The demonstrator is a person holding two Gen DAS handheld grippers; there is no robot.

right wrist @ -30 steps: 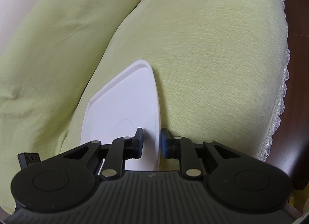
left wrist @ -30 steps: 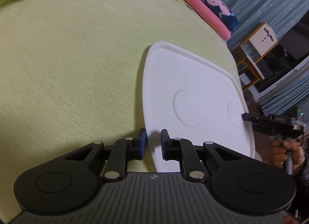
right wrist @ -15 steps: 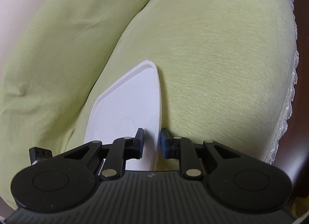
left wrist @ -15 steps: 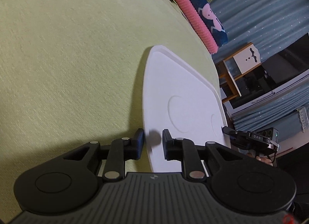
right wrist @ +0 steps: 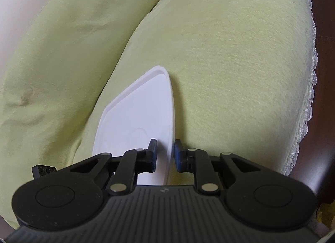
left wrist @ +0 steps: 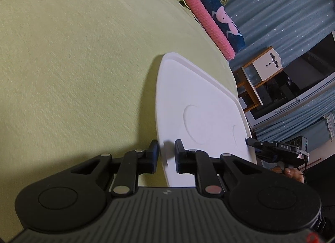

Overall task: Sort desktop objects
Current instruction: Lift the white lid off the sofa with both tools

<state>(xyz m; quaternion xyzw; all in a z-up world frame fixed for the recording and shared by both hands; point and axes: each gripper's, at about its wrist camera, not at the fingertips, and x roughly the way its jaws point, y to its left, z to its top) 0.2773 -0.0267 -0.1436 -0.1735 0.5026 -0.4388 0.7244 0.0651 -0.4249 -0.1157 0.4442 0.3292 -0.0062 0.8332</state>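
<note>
Left tongs (left wrist: 166, 153) straddle the near-left rim of the white tray (left wrist: 201, 104); fingers sit close either side of the rim with thin gaps visible, so a firm pinch can't be confirmed, cannot tell. Right tongs (right wrist: 165, 153) do the same at the opposite rim: left finger over the tray face, right finger outside with a clear gap, so grip again uncertain. Two-point hold on opposite edges likely keeps the wide flat tray level while carried. Tray is empty, tilted, apparently lifted above the green bedspread (left wrist: 73, 65), casting a shadow on it. Beyond: bare fabric with lots of open room. Left-wrist view far right: pink-and-navy cushion (left wrist: 215, 23), wooden stool (left wrist: 261, 71), curtains. Right-wrist view: lace bed edge (right wrist: 309, 79) at right, drop-off there.
</note>
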